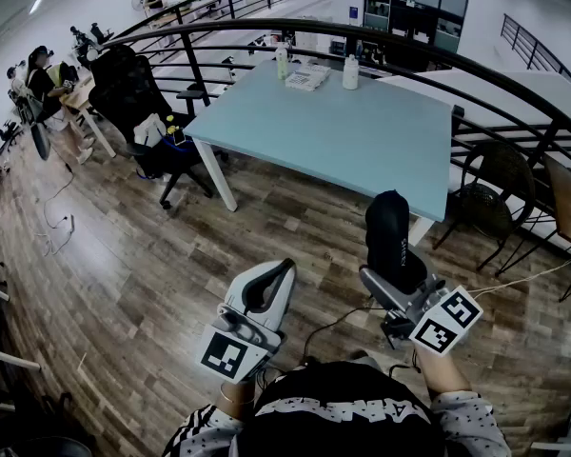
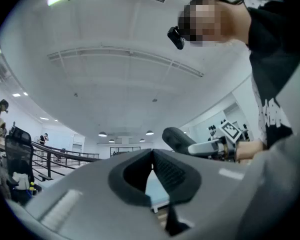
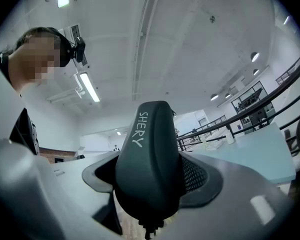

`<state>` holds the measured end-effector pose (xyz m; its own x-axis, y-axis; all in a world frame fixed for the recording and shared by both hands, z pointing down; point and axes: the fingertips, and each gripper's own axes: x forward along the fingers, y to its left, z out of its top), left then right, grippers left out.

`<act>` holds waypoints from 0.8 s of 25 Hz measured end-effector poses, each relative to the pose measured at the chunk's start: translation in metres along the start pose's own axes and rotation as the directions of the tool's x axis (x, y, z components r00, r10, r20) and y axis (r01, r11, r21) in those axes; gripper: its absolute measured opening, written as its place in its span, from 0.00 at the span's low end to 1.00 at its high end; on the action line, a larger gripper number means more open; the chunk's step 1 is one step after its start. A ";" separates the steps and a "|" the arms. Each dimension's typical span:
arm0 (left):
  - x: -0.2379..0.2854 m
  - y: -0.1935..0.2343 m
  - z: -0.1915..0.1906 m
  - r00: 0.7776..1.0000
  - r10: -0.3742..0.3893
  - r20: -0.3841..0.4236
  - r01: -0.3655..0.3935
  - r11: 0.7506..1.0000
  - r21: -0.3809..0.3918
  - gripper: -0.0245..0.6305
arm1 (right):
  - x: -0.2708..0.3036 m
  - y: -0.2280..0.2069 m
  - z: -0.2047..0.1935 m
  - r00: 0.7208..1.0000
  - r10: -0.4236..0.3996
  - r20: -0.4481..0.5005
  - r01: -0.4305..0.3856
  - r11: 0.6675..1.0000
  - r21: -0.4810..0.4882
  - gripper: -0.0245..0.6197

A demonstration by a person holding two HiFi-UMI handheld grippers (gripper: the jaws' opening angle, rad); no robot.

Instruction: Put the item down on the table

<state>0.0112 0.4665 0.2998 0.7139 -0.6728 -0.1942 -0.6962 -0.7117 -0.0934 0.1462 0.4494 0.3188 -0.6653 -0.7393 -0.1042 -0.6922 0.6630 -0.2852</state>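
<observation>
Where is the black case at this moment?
The black case is at the head view's lower right, clamped in the right claw over the wooden floor, short of the blue table.

The head view looks steeply down toward the table (image 1: 343,131) in its upper middle, while each gripper view peers close along its jaws, tilted upward, sharing that table

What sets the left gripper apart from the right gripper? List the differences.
The left gripper's jaws are together; the right gripper's stand wide. The left gripper is empty; the right gripper grips a black case marked SHERY, standing upright. Both are held over the wooden floor, short of the light blue table.
</observation>
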 end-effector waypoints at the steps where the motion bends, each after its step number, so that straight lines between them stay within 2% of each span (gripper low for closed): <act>1: -0.001 0.001 -0.001 1.000 0.001 -0.001 -0.001 1.000 -0.001 0.04 | 0.001 0.000 -0.001 1.000 0.000 0.000 0.000 1.000 0.001 0.58; 14: -0.007 0.013 -0.008 1.000 0.015 -0.002 -0.015 0.999 -0.030 0.04 | 0.003 -0.002 -0.002 0.998 -0.064 -0.006 0.064 0.996 -0.070 0.58; 20: -0.011 0.016 -0.014 1.000 0.001 -0.005 -0.001 0.999 -0.040 0.04 | 0.003 -0.002 -0.006 0.996 -0.091 -0.009 0.090 0.993 -0.071 0.58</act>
<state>-0.0066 0.4598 0.3145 0.7136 -0.6745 -0.1895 -0.6934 -0.7185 -0.0540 0.1443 0.4464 0.3252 -0.6018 -0.7957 -0.0691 -0.7676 0.6001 -0.2250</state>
